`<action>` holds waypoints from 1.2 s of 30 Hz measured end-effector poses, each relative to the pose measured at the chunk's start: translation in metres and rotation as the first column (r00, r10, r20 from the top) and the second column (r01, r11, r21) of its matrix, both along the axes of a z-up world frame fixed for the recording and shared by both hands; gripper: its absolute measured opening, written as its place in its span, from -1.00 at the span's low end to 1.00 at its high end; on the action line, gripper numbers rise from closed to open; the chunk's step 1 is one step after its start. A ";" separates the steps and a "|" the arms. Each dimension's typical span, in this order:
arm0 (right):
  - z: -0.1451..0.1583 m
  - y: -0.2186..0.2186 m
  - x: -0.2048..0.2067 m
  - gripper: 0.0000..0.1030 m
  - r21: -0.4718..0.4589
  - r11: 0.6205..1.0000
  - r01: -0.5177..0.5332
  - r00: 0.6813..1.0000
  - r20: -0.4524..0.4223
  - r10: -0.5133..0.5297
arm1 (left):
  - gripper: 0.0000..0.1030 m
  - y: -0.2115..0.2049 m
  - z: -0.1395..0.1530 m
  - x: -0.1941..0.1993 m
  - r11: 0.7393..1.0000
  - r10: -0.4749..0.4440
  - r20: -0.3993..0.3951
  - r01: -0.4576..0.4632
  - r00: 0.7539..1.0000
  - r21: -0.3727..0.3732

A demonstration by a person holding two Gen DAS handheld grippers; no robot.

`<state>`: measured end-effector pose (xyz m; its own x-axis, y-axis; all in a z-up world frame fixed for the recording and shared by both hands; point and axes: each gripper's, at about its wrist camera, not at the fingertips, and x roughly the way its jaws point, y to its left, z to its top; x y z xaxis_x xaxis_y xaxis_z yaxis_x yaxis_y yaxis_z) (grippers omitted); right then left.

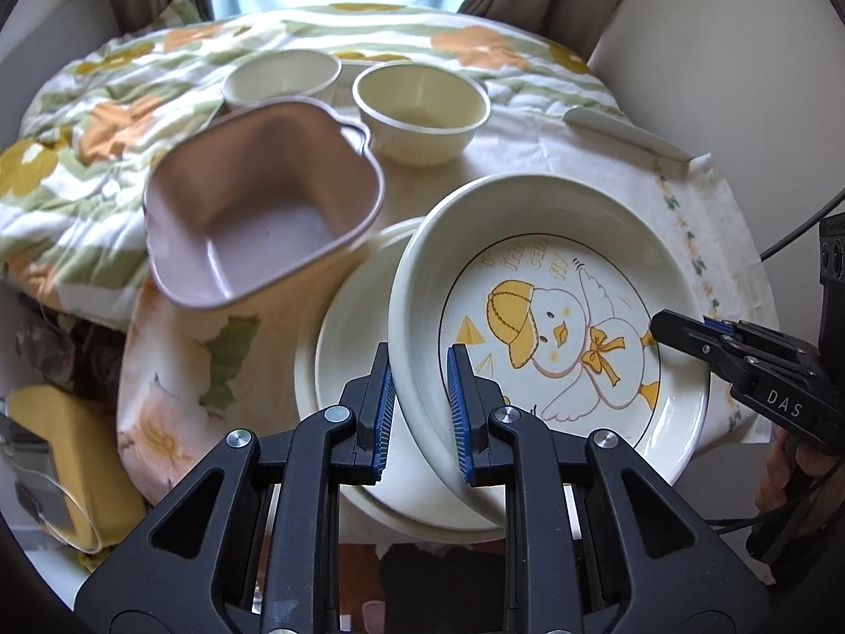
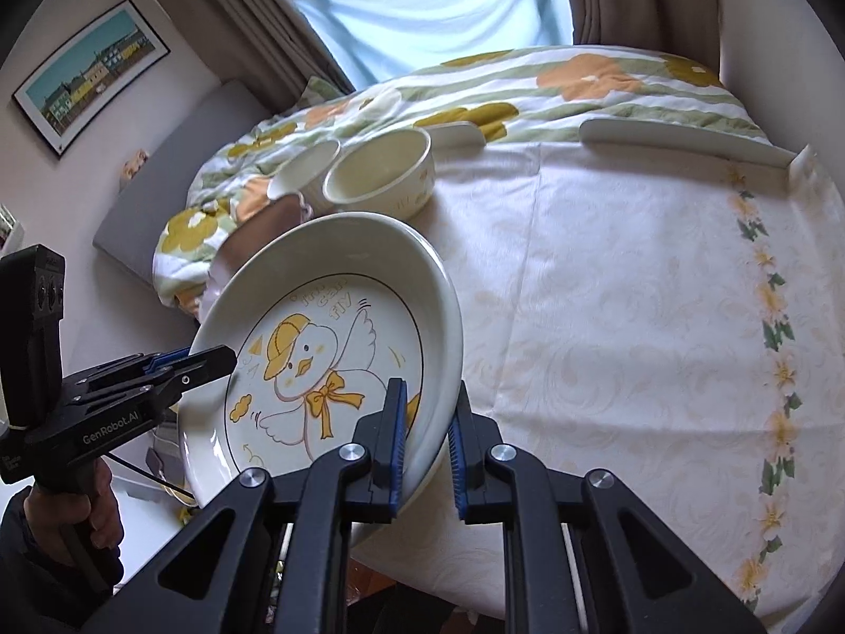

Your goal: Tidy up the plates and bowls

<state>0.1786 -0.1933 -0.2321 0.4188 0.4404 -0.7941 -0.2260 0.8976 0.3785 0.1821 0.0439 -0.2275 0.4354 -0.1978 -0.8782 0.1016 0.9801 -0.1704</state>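
Gripping duck plate (image 1: 554,327): two tongs (image 1: 420,412) (image 2: 428,444); apparently three bowls.

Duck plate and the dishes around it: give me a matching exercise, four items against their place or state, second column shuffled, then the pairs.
Items:
1. duck plate
2. plain plate
3. pink bowl
4. two cream bowls

Place or state:
A. side by side at the far edge of the tablecloth
B. tilted, rim between the fingers of the left gripper and the right gripper
C. left of the plates, heart-like shape
D. lying underneath the tilted plate

Pairs: 1-B, 2-D, 3-C, 4-A
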 end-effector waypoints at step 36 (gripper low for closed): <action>-0.017 0.021 0.012 -0.74 -0.078 0.991 -0.108 0.994 0.009 0.109 | -0.46 -0.014 -0.040 0.007 0.974 0.037 -0.037 -0.027 0.999 0.224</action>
<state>0.1908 -0.1724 -0.2486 0.3824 0.4213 -0.8223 -0.3278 0.8940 0.3055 0.1890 0.0300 -0.2678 0.4012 0.0189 -0.9158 0.0670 0.9965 0.0499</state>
